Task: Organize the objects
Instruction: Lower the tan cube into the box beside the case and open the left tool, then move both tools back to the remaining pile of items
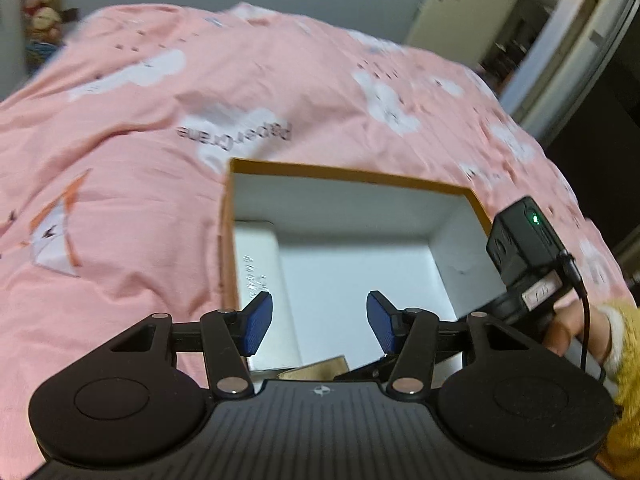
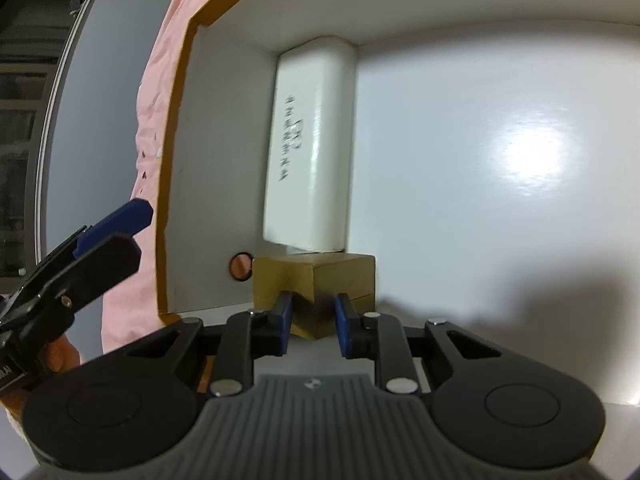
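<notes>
**Right tongs on the block inside the box, left tongs wide and empty**

Right tongs [image 2: 311, 322]: narrow, blue pads on either side of the wooden block [image 2: 316, 288], which sits on the box floor right in front of them. Pads look to be touching the block's near corner, not its flat faces; can't tell how firm the grip is.

White power bank [image 2: 312, 152] lies just beyond the block, along the box's [image 2: 188, 128] left wall, its near end touching or almost touching the block. Small round copper-coloured thing [image 2: 241, 266] on the wall just left of the block, can't identify it.

Left tongs [image 1: 320, 322]: wide, nothing between the pads, above the box opening over the pink bedsheet [image 1: 160, 100].

Risks, my read:
- Corner grip means the block may twist or pop out if squeezed or lifted.
- Pushing forward shoves the block into the power bank.
- Box sits on soft bedding, so it may tip under side load.
- Both tongs are close together at the left wall; they could clash.
</notes>
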`<state>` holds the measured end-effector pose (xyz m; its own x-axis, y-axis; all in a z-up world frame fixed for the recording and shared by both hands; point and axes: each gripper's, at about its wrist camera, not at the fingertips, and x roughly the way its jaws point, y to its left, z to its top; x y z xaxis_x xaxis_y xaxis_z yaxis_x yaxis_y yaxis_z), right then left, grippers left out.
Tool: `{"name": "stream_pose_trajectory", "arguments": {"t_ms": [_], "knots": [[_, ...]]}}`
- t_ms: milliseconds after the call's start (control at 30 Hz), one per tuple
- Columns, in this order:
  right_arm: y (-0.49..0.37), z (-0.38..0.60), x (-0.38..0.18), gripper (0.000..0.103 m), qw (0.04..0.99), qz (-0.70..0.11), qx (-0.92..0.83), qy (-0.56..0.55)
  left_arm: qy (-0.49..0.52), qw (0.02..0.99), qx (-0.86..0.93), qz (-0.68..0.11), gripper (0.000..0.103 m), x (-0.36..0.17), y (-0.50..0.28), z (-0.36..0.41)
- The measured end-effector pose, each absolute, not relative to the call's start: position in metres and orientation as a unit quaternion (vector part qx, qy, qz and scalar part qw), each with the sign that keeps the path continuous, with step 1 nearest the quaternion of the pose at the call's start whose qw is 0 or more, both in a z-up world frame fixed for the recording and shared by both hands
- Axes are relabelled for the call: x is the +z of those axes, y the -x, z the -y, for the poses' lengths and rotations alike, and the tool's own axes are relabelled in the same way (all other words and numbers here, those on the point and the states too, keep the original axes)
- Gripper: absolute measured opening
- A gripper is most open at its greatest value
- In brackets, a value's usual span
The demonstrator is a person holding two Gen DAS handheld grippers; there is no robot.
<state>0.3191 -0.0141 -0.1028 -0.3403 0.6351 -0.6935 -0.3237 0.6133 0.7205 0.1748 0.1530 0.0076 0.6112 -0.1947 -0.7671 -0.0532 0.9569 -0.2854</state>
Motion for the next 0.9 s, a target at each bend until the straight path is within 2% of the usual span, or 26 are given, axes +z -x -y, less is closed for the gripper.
{"name": "stream_pose_trajectory", "arguments": {"t_ms": [267, 400, 667, 900], "knots": [[-0.307, -0.013, -0.102, 0.021, 0.566, -0.693, 0.435, -0.099, 0.159, 0.9, 0.004, -0.405, 0.061, 0.009, -0.157, -0.16], [-0.304, -0.009, -0.097, 0.021, 0.58, -0.685, 0.432, -0.095, 0.133, 0.91, 0.02, -0.391, 0.058, 0.016, -0.146, -0.154], [-0.271, 0.042, -0.03, 0.021, 0.68, -0.567, 0.457, -0.083, 0.138, 0.924, 0.003, -0.358, 0.052, 0.029, -0.114, -0.132], [-0.217, 0.115, 0.009, 0.022, 0.765, -0.479, 0.425, -0.069, 0.153, 0.908, -0.068, -0.384, 0.051, 0.021, -0.088, -0.101]]}}
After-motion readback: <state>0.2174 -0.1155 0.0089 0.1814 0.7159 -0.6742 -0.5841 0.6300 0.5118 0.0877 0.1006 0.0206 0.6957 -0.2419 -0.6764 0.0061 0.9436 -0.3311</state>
